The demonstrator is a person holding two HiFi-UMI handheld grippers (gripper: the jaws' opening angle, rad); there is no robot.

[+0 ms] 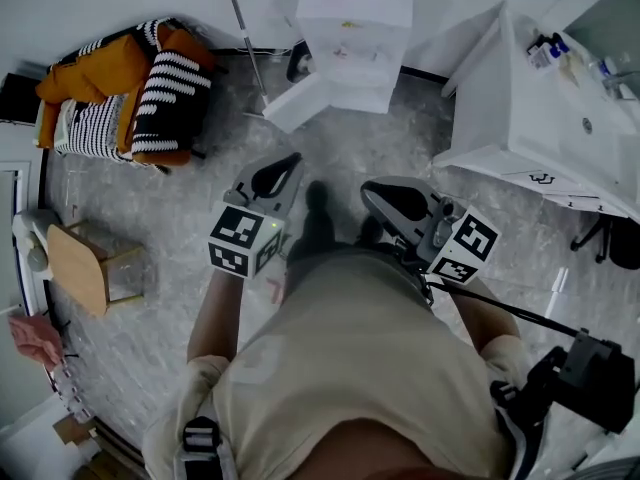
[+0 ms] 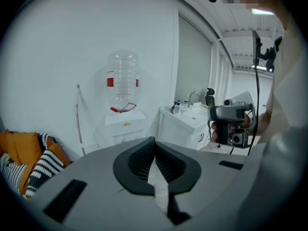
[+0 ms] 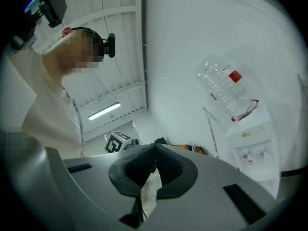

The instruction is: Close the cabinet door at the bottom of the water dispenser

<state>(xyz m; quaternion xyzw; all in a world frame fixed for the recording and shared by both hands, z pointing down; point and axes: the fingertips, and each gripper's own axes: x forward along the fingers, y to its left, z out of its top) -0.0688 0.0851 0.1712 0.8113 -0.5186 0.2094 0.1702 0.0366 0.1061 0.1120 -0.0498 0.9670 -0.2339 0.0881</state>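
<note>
Top centre of the head view, we've got the water dispenser (image 1: 355,18) standing against the wall. Its bottom cabinet door (image 1: 305,103) hangs open, angled out toward the lower left over the grey floor (image 1: 200,218). Both of our grippers sit in the middle of the frame, just in front of our body and well apart from the dispenser. The left gripper (image 1: 288,165) has its jaws closed tip to tip with nothing between them. Same deal for the right gripper (image 1: 375,193): jaws together, holding nothing.

From the left gripper view the dispenser shows left of centre with the clear bottle (image 2: 123,81) on top. The white counter (image 2: 185,121) with a sink is to its right. An orange sofa (image 1: 120,93) with striped cushions fills the upper left of the head view. A wooden stool (image 1: 85,268) sits at the left edge.
</note>
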